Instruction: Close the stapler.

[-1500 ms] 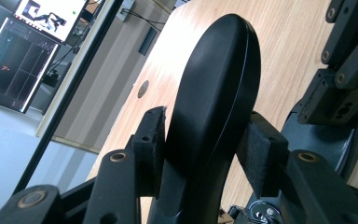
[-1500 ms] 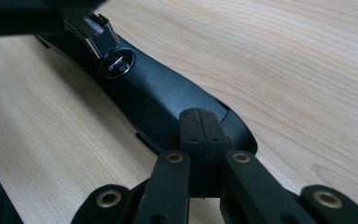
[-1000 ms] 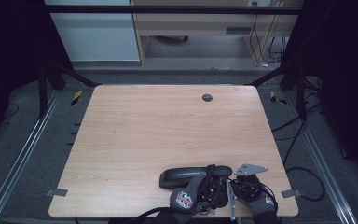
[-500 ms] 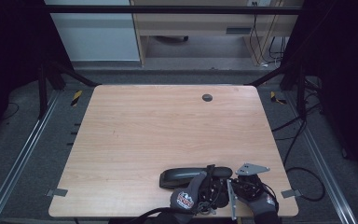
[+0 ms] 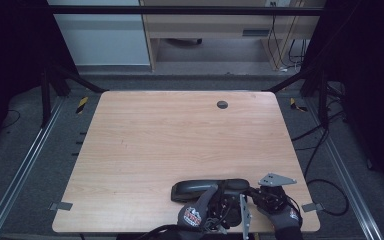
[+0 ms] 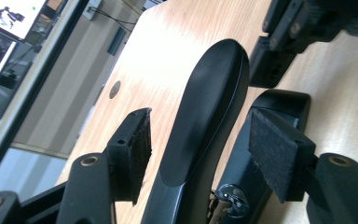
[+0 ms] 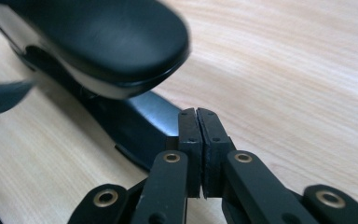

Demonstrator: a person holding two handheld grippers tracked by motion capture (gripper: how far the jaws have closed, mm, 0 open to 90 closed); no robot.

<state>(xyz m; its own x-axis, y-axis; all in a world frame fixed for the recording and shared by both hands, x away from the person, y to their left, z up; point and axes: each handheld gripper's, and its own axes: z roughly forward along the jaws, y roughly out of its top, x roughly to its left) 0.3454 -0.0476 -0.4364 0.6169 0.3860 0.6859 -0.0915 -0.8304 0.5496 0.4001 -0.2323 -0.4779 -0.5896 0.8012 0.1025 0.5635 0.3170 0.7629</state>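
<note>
Our left gripper [image 6: 196, 154] has just been opening, its pads clear of the stapler [image 6: 205, 107] between them; our right gripper [image 7: 199, 140], closed and empty, rests beside its base near the table [image 5: 180, 135] edge.

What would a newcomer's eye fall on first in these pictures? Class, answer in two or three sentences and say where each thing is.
The eye goes first to the black stapler lying at the near edge of the wooden table, between two gloved hands. The left gripper straddles its raised top arm, jaws just opened and pads clear of it. The right gripper stands shut, its tips against the stapler's base plate.
</note>
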